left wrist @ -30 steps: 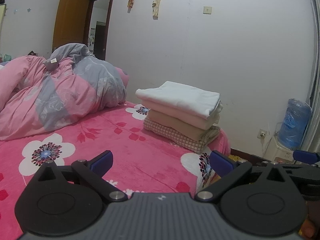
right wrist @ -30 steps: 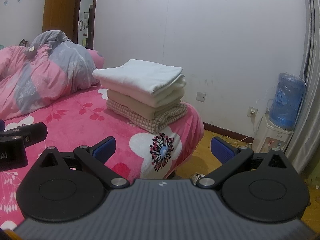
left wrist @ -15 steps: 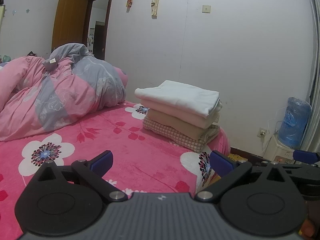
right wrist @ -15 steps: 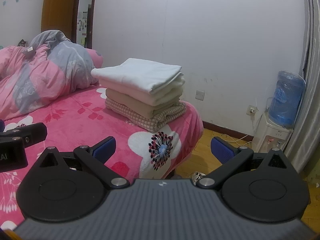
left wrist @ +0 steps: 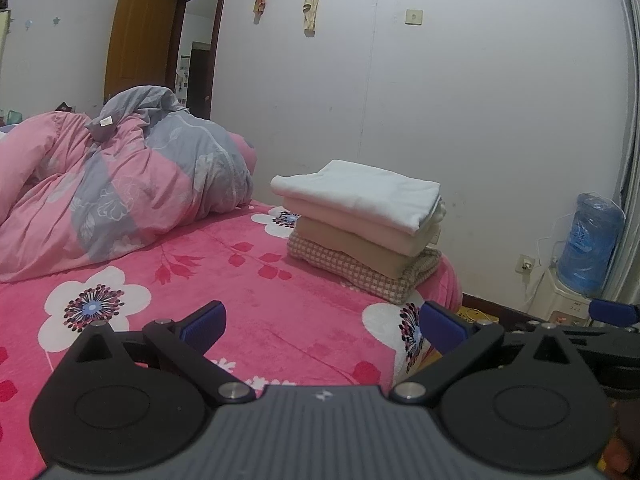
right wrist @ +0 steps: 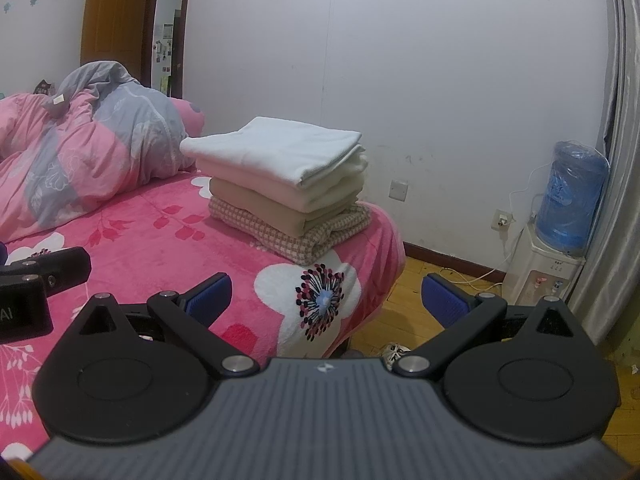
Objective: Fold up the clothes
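A stack of folded clothes (left wrist: 360, 224) (right wrist: 280, 188) rests on the far corner of the bed: white on top, cream and tan below, a checked piece at the bottom. My left gripper (left wrist: 322, 324) hovers open over the pink floral bedspread (left wrist: 248, 304), well short of the stack, nothing between its blue pads (left wrist: 204, 322). My right gripper (right wrist: 326, 300) is open too, held above the bed's corner and the floor, empty. The right gripper's tip (left wrist: 614, 312) shows at the left wrist view's right edge. The left gripper's body (right wrist: 40, 276) shows at the right wrist view's left edge.
A crumpled pink and grey duvet (left wrist: 112, 188) is piled at the back left of the bed. A water dispenser with a blue bottle (right wrist: 568, 208) stands by the wall at the right, beside a curtain (right wrist: 616, 160). A shoe (right wrist: 394, 350) lies on the wooden floor.
Both cameras have drifted slightly, so the stack sits a little lower and left in view. Both grippers remain open and empty.
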The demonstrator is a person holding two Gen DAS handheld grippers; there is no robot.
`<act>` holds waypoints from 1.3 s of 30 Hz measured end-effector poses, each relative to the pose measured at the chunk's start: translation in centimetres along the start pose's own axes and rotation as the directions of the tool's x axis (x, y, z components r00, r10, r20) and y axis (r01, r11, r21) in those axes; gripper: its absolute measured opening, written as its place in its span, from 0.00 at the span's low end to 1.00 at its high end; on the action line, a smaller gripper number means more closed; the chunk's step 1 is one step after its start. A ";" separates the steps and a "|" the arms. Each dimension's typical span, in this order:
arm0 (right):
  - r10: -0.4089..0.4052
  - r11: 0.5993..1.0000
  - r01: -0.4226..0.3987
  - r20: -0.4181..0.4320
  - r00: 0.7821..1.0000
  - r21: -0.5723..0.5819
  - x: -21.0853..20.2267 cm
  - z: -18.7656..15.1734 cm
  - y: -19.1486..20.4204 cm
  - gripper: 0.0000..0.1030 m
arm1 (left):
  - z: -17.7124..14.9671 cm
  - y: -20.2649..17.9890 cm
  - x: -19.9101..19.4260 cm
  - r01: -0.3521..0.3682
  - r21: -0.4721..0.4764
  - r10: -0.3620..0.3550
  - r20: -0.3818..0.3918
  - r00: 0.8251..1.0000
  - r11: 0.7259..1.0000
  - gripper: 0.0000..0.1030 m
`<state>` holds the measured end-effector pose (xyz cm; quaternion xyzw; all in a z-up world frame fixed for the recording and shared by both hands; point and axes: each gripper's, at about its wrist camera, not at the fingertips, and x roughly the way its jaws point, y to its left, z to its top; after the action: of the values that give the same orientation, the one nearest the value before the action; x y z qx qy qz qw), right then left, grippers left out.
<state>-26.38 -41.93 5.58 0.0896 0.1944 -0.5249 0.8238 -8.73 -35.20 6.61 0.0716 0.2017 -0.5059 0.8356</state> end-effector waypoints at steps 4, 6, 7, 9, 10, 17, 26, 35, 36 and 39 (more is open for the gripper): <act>-0.002 1.000 0.002 0.002 1.000 0.001 0.0 0.0 0.0 0.99 | 0.0 0.1 0.0 0.007 -0.004 -0.007 -0.002 1.000 1.000 1.00; -0.003 1.000 0.003 0.003 1.000 0.000 0.0 0.1 0.0 0.99 | 0.0 0.2 0.0 0.009 -0.002 -0.009 -0.002 1.000 1.000 1.00; -0.002 1.000 0.002 0.004 1.000 0.000 0.0 0.1 0.0 0.99 | 0.0 0.2 0.0 0.009 -0.002 -0.009 -0.002 1.000 1.000 1.00; -0.003 1.000 0.003 0.005 1.000 -0.001 0.0 0.1 0.0 0.99 | 0.0 0.2 0.0 0.009 -0.001 -0.009 -0.002 1.000 1.000 1.00; -0.003 1.000 0.003 0.005 1.000 -0.002 0.0 0.1 0.0 0.99 | 0.0 0.2 0.0 0.009 -0.001 -0.009 -0.003 1.000 1.000 1.00; -0.003 1.000 0.003 0.002 1.000 -0.001 0.1 0.2 -0.1 0.99 | -0.1 0.2 0.1 0.009 0.000 -0.009 -0.004 1.000 1.000 1.00; -0.005 1.000 0.005 -0.001 1.000 -0.005 0.1 0.1 0.1 0.99 | -0.1 0.1 0.2 0.007 -0.002 -0.007 -0.006 1.000 1.000 1.00; -0.016 1.000 0.016 0.002 1.000 -0.003 -0.3 0.1 0.1 0.99 | -0.2 0.1 0.0 0.014 0.001 -0.014 -0.006 1.000 1.000 1.00; -0.018 1.000 0.018 0.001 1.000 -0.002 -0.3 0.1 0.0 0.99 | -0.2 0.1 0.0 0.015 0.002 -0.015 -0.006 1.000 1.000 1.00; -0.026 1.000 0.026 0.002 1.000 0.005 -0.4 0.0 -0.1 0.99 | -0.2 0.1 0.0 0.018 0.004 -0.018 -0.004 1.000 1.000 1.00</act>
<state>-26.64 -41.68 5.78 0.0887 0.1934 -0.5360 0.8169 -8.68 -35.05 6.46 0.0727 0.2031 -0.5135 0.8305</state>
